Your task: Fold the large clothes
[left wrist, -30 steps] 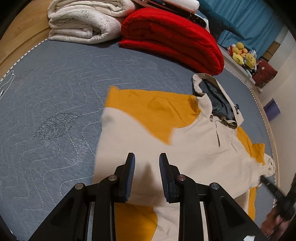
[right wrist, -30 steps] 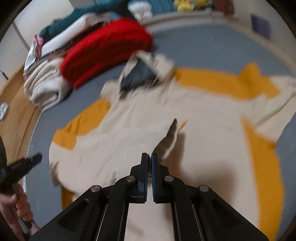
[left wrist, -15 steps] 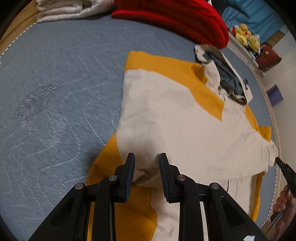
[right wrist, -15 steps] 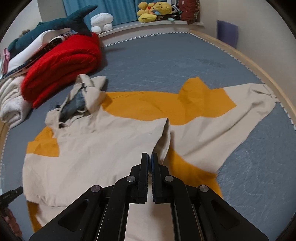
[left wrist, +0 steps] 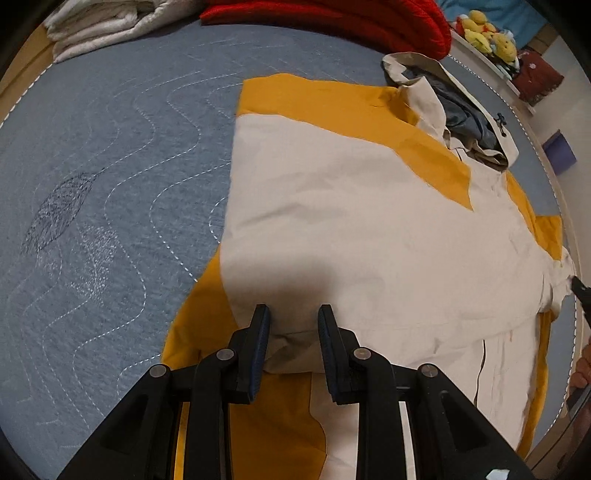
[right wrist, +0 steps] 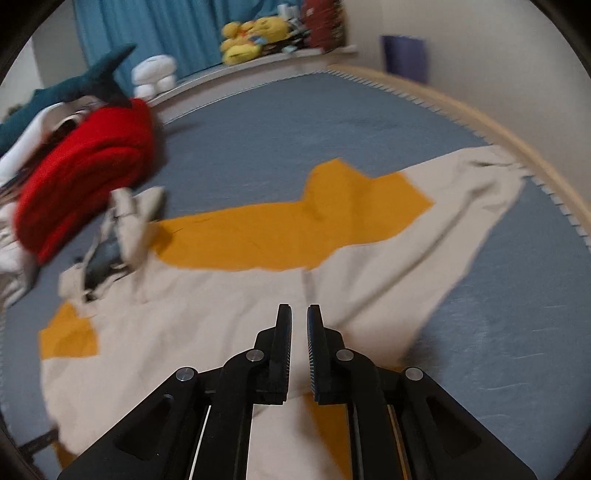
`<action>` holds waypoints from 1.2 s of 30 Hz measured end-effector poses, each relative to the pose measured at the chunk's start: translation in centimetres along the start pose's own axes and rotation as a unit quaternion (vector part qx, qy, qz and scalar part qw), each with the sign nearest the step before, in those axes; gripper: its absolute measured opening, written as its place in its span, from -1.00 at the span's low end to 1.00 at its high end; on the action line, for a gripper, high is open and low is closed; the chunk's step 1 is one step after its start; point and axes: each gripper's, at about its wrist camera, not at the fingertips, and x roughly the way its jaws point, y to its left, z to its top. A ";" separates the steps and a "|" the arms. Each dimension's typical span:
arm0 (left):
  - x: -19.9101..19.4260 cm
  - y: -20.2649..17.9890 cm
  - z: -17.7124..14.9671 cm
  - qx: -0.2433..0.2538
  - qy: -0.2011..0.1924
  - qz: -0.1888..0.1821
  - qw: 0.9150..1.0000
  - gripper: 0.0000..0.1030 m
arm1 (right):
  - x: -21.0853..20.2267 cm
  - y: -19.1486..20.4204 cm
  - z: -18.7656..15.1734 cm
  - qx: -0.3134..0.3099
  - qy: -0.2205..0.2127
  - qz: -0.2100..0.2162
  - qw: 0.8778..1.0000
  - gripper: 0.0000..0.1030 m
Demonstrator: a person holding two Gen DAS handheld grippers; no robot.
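Note:
A large cream and mustard hoodie (left wrist: pixel 369 229) lies flat on the grey quilted bed cover (left wrist: pixel 110 184), its hood (left wrist: pixel 465 122) towards the far side. One sleeve is folded across the body. My left gripper (left wrist: pixel 292 314) is shut on that sleeve's bunched cuff, low over the cloth. In the right wrist view the hoodie (right wrist: pixel 207 325) fills the middle, and its other sleeve (right wrist: pixel 461 199) stretches out to the right. My right gripper (right wrist: pixel 299 314) hovers over the body; its jaws are opening, with a narrow gap and no cloth pinched between them.
A folded red blanket (right wrist: pixel 85 173) and white blankets (left wrist: pixel 99 26) lie beyond the hood, with a shark plush (right wrist: pixel 74 88) and yellow plush toys (right wrist: pixel 255 33) behind. The wooden bed edge (right wrist: pixel 517 144) runs close past the sleeve's end. A purple box (left wrist: pixel 559 147) stands beside the bed.
My left gripper has come down with the sleeve, laying it flat across the body. My right gripper has swung to the right, and its shut jaws have parted a little.

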 end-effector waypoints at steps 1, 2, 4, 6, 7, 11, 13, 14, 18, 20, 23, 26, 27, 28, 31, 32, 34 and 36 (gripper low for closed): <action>0.4 0.1 -0.1 0.001 0.004 0.002 1.000 -0.53 | 0.8 0.3 -0.2 -0.002 0.021 0.023 1.000 -0.80; 1.1 0.4 -0.3 0.000 0.014 0.005 1.000 -0.53 | 1.9 0.6 -0.6 -0.001 0.048 0.042 0.998 -0.79; 1.8 0.7 -0.3 -0.003 0.023 0.006 1.000 -0.53 | 4.1 0.5 -1.4 0.006 0.097 0.056 0.994 -0.79; 1.5 0.6 -0.3 -0.005 0.021 0.009 1.000 -0.53 | 6.6 -0.3 -2.7 0.020 0.141 0.028 0.989 -0.79; 1.1 0.4 -0.2 -0.006 0.016 0.010 1.000 -0.53 | 7.1 -0.8 -3.1 0.028 0.147 0.021 0.989 -0.80; -0.1 -0.4 0.0 0.008 -0.006 -0.001 1.000 -0.53 | 6.1 -0.8 -2.3 0.029 0.131 0.015 0.991 -0.79; 0.9 -0.1 -0.4 0.007 0.012 -0.001 1.000 -0.52 | 5.2 -0.4 -1.9 0.014 0.113 0.010 0.993 -0.77; 1.6 0.1 -0.7 0.001 0.028 0.001 1.000 -0.52 | 5.0 -0.3 -1.6 0.010 0.110 0.006 0.994 -0.77; 1.0 -0.3 -0.9 -0.001 0.023 0.015 1.000 -0.50 | 4.2 -1.3 -1.3 0.032 0.104 -0.005 0.994 -0.77; -0.4 -1.3 -0.8 0.009 0.007 0.012 1.000 -0.50 | 3.7 -1.9 -0.6 0.041 0.093 -0.009 0.995 -0.77; -2.4 -2.8 -1.0 0.027 -0.012 -0.004 1.000 -0.50 | 1.9 -3.5 1.0 0.052 0.065 -0.009 0.996 -0.76; -4.6 -4.0 -1.9 0.056 -0.033 -0.008 0.998 -0.50 | 0.2 -5.3 2.2 0.061 0.041 -0.006 0.997 -0.67; -5.3 -4.4 -2.3 0.068 -0.041 -0.007 0.997 -0.50 | -0.5 -6.0 2.8 0.061 0.030 -0.008 0.998 -0.54; -5.8 -4.8 -2.6 0.075 -0.045 -0.006 0.996 -0.50 | -1.1 -6.8 3.2 0.061 0.022 -0.014 0.998 -0.43; -6.6 -5.6 -3.0 0.089 -0.047 -0.011 0.995 -0.50 | -2.6 -9.1 4.1 0.060 -0.011 -0.040 0.997 0.10; -6.7 -6.0 -3.0 0.091 -0.047 -0.013 0.995 -0.50 | -3.1 -10.0 4.3 0.059 -0.024 -0.051 0.997 0.11; -6.4 -7.2 -2.7 0.096 -0.047 -0.014 0.994 -0.50 | -3.9 -12.5 4.7 0.058 -0.040 -0.065 0.995 0.11; -6.3 -8.2 -2.6 0.099 -0.049 -0.016 0.994 -0.50 | -4.3 -14.6 4.9 0.062 -0.049 -0.064 0.995 0.11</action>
